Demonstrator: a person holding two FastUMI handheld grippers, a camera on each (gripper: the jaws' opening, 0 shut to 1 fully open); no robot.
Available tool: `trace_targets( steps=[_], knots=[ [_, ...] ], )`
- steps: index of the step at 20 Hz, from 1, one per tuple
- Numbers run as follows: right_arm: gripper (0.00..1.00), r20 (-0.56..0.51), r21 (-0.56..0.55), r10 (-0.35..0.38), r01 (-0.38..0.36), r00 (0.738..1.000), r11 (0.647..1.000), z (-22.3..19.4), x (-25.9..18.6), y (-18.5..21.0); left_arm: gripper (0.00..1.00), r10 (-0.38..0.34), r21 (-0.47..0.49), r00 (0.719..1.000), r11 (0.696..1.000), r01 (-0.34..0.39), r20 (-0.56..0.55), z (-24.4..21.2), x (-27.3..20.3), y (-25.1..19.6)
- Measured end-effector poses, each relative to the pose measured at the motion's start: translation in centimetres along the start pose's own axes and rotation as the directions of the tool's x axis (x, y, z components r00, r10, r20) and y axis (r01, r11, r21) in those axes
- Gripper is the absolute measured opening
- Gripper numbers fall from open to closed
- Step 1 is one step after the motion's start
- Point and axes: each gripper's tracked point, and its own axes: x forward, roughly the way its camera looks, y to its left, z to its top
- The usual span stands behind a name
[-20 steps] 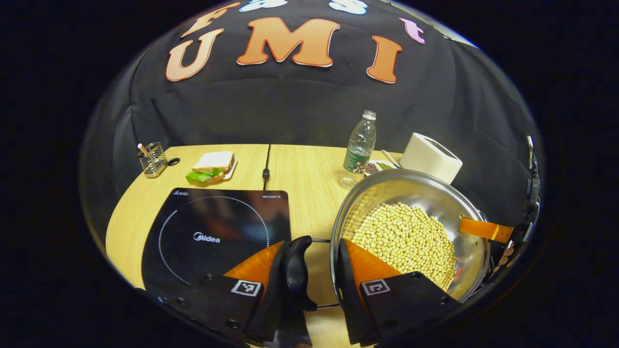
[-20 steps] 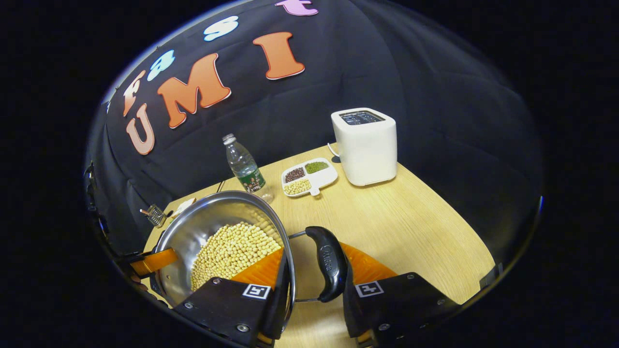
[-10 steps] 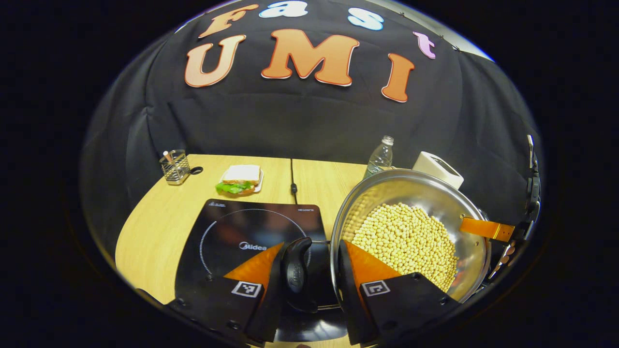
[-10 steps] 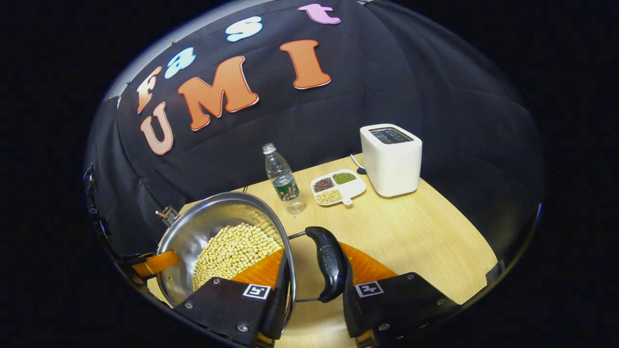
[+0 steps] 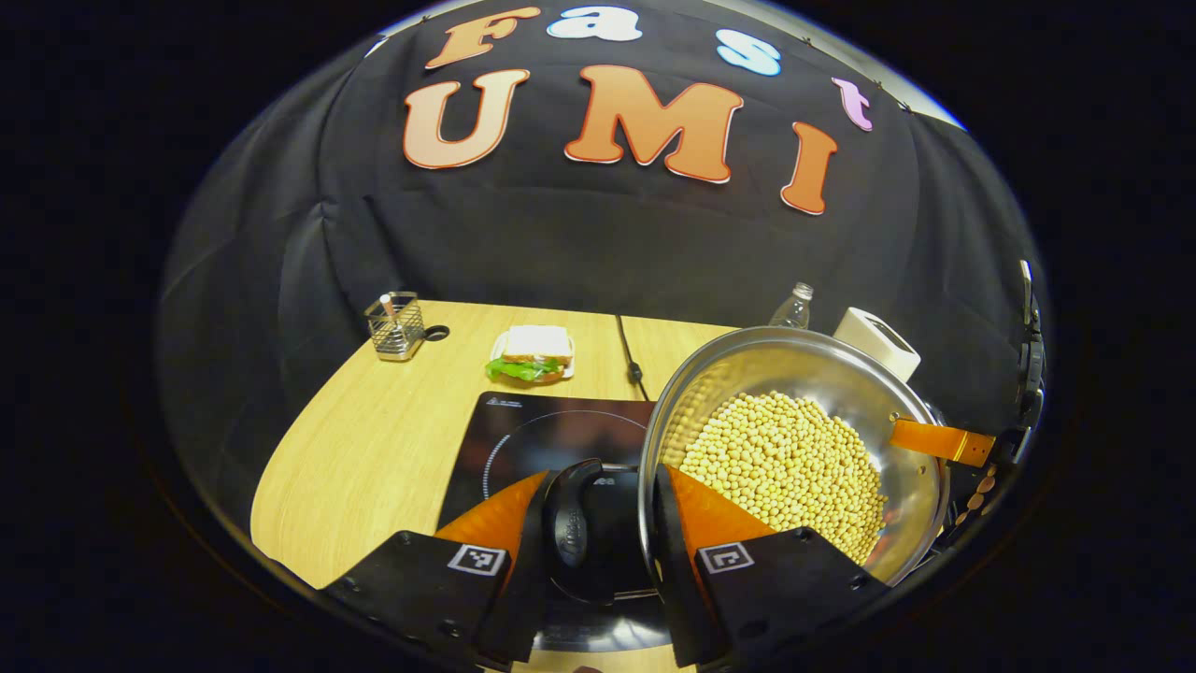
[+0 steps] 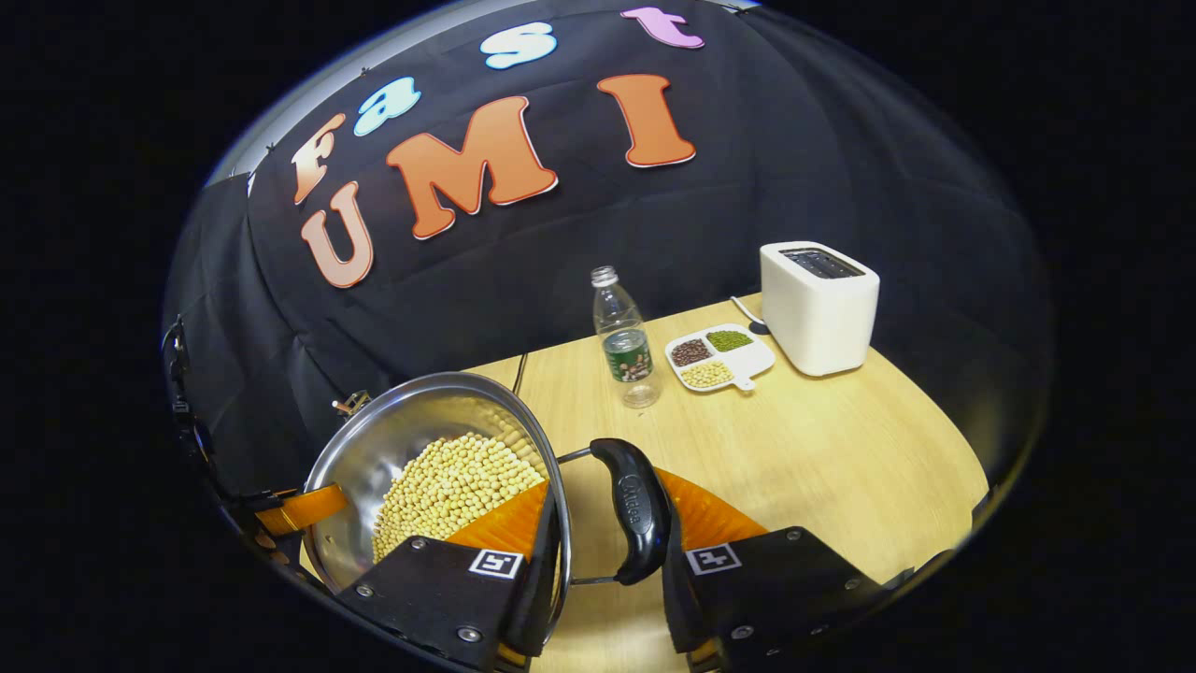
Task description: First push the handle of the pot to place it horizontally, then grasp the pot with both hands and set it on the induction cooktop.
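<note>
Over the induction cooktop (image 5: 523,439) the pot (image 5: 794,449) of beans now hangs, carried leftward since a second ago; left gripper (image 5: 598,533) and right gripper (image 6: 598,542) each pinch rim and handle — lowering, I judge, remains.

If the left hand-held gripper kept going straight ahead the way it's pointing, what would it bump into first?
Its fingers already clamp the pot's handle and rim. Ahead and below lies the induction cooktop; beyond it the sandwich, then the cloth wall. Depth is hard to judge.
</note>
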Motion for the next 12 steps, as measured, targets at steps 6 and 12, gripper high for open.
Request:
trace_targets(
  steps=[6,12],
  knots=[
    [0.49,-0.023,-0.029,0.026,-0.027,0.999,0.999,-1.2,1.7,4.6,0.58,0.035,-0.028,0.999,0.999,-0.035,-0.015,-0.4,0.0,5.0],
    [0.49,-0.068,-0.041,0.056,-0.059,0.996,0.997,-3.1,4.4,8.8,0.64,0.074,-0.052,0.996,0.996,-0.077,-0.043,-0.9,0.8,9.9]
  ],
)
